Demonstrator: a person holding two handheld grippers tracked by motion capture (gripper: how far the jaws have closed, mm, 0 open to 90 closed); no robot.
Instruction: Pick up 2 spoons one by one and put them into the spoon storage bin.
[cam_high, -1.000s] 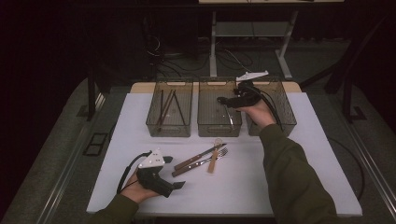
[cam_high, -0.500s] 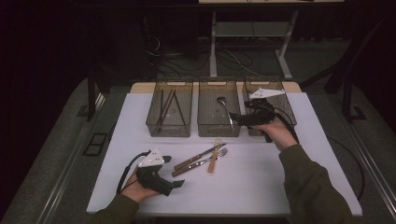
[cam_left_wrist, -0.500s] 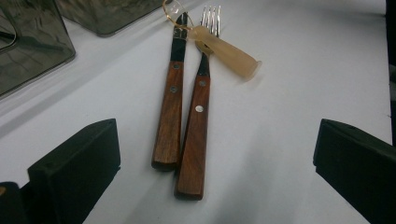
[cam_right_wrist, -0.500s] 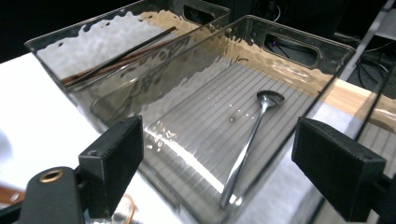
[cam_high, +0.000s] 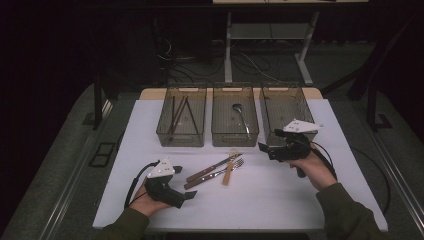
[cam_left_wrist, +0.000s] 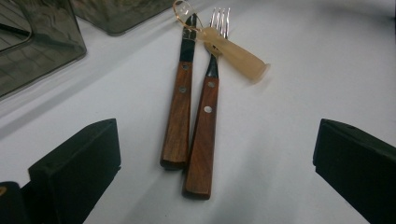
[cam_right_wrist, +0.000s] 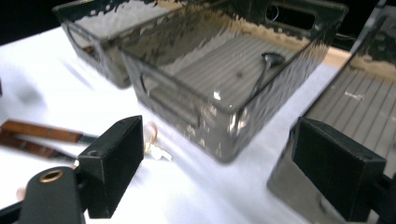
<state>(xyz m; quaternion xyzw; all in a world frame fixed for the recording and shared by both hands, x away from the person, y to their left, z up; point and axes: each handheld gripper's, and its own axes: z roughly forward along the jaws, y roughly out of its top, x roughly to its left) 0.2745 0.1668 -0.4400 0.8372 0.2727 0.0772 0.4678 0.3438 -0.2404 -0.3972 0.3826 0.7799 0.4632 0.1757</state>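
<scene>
White sheeting covers the desk (cam_high: 280, 200), a plain ground that sets off the dark cutlery. Nearest the person, the left gripper (cam_high: 187, 196) rests low on it, its fingers spread wide with nothing between them, aimed at the pile as if ready to take the next piece. Just beyond lie a knife (cam_left_wrist: 180, 107) and a fork (cam_left_wrist: 204, 119), side by side and touching, both with riveted brown wooden handles and steel ends. A pale translucent plastic spoon (cam_left_wrist: 229, 46) lies across their far ends.

Farther right, the right gripper (cam_high: 264, 148) hovers near the bins, fingers apart and empty, probably heading for the pile. At the back stand three smoky clear plastic bins with ribbed floors: the left bin (cam_high: 181, 135) keeps chopsticks (cam_high: 176, 116), the middle bin (cam_high: 235, 136) a metal spoon (cam_high: 240, 116), the right bin (cam_high: 286, 97) looks empty, likely one sort each.
</scene>
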